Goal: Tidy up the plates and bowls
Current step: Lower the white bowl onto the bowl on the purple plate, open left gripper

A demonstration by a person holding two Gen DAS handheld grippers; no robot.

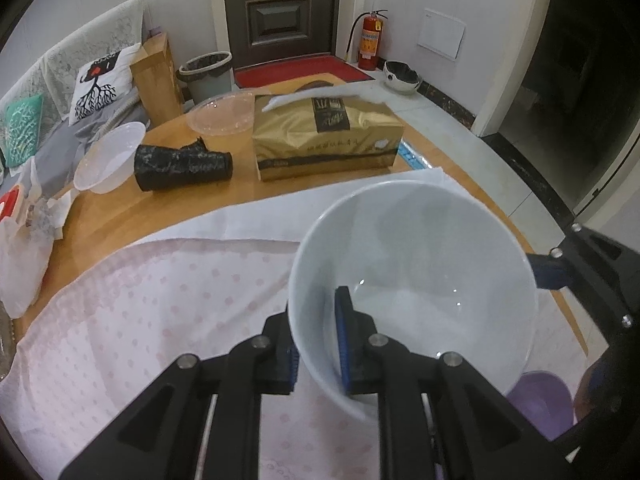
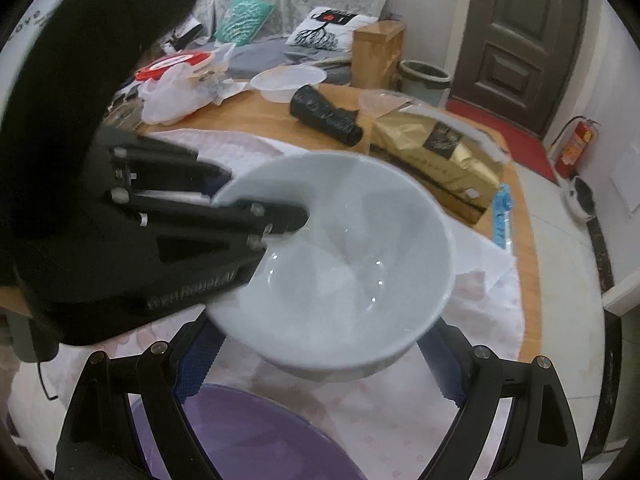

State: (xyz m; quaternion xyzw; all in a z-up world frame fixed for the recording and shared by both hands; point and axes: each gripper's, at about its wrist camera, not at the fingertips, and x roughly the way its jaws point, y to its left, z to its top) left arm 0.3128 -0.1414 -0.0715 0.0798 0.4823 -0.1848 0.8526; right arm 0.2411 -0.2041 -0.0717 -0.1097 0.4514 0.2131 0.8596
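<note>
A white bowl (image 1: 412, 264) hangs tilted over the pink-dotted cloth (image 1: 160, 320). My left gripper (image 1: 318, 344) is shut on its near rim, one blue pad inside the bowl and one outside. In the right wrist view the same white bowl (image 2: 340, 256) fills the middle. My right gripper (image 2: 320, 344) straddles its lower body with jaws wide, and both pads run up against the wall under the flare. One of its fingers (image 1: 548, 270) shows beside the bowl's right side. A purple bowl (image 2: 256, 432) lies just below.
On the wooden table (image 1: 248, 200) behind the bowl lie a gold tissue pack (image 1: 324, 136), a black roll (image 1: 182, 164), a clear plastic bowl (image 1: 108, 160) and a clear lid (image 1: 222, 114). A plastic bag (image 1: 20, 256) sits at the left. The table edge curves close on the right.
</note>
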